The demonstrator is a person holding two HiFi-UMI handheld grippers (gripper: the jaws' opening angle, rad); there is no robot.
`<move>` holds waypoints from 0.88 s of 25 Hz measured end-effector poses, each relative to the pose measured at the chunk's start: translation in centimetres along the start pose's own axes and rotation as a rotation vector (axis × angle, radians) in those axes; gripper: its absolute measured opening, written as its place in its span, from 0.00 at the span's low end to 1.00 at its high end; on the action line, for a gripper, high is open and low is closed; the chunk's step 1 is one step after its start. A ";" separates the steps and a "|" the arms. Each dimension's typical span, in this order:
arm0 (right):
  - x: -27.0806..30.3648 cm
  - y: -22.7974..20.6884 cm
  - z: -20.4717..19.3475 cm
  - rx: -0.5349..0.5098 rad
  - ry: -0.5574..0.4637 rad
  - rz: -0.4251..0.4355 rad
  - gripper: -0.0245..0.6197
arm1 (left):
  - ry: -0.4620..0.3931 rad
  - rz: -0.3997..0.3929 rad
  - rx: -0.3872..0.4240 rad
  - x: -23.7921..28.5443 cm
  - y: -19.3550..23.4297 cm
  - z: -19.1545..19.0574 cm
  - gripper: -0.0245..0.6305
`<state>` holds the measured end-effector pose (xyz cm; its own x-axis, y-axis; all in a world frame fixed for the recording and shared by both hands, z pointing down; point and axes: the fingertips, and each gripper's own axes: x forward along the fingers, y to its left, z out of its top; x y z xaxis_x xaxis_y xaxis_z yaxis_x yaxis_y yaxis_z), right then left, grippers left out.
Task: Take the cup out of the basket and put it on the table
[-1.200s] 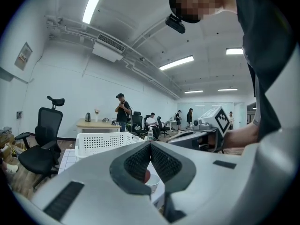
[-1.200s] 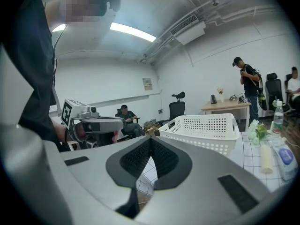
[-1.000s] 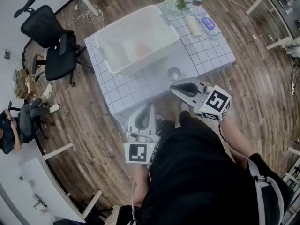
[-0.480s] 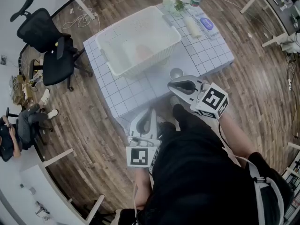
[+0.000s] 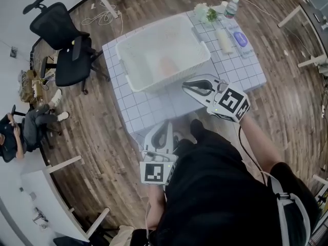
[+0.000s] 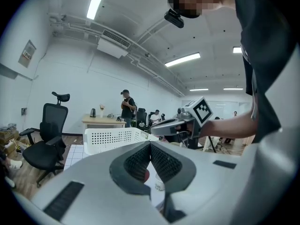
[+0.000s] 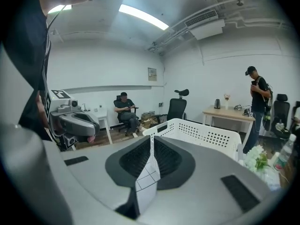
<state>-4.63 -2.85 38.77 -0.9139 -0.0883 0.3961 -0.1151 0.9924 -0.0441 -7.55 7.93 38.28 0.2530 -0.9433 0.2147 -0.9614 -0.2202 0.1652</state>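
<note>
The cup (image 6: 160, 183) stood on the table (image 5: 138, 106), outside the basket (image 5: 154, 82) and on its near side. Only the left gripper view showed it, small and low, just beyond that gripper's jaws. In the head view the right gripper (image 5: 185, 84) hung over that part of the table and hid it.

The right gripper pointed left, above the table just near of the basket. Its jaws were closed tip to tip with nothing held. Through the slit below the tips a strip of the table's gridded cover showed.

The left gripper (image 5: 166, 123) was held at the table's near edge, close to the person's body, and pointed far toward the basket. Its jaws were closed too, pad against pad, and empty. A small red patch showed behind the pads, but I could not tell what it was.

The basket, white with perforated walls, filled the far-left part of the table. A pale orange thing (image 5: 166, 65) lay inside it, too blurred to name.

On the table's far-right corner were flowers (image 5: 205, 12), a bottle (image 5: 231, 6), a pale tube (image 5: 224, 37) and a blue item (image 5: 240, 39).

A black chair (image 5: 61, 45) stood on the wooden floor left of the table. Farther left a seated person (image 5: 20, 132) was by the wall.
</note>
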 end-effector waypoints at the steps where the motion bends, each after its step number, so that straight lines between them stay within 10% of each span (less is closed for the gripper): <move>1: 0.3 -0.7 0.1 -0.010 0.007 0.007 0.07 | 0.005 0.009 0.001 0.3 0.2 0.0 0.05; 22: 9.2 -11.3 0.3 -0.270 0.229 0.127 0.25 | 0.030 0.161 -0.034 4.1 3.4 1.2 0.05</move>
<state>-11.88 -14.96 42.60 -0.8003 0.0278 0.5990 0.1282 0.9838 0.1256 -9.96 2.97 38.56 0.0994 -0.9577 0.2701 -0.9856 -0.0576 0.1588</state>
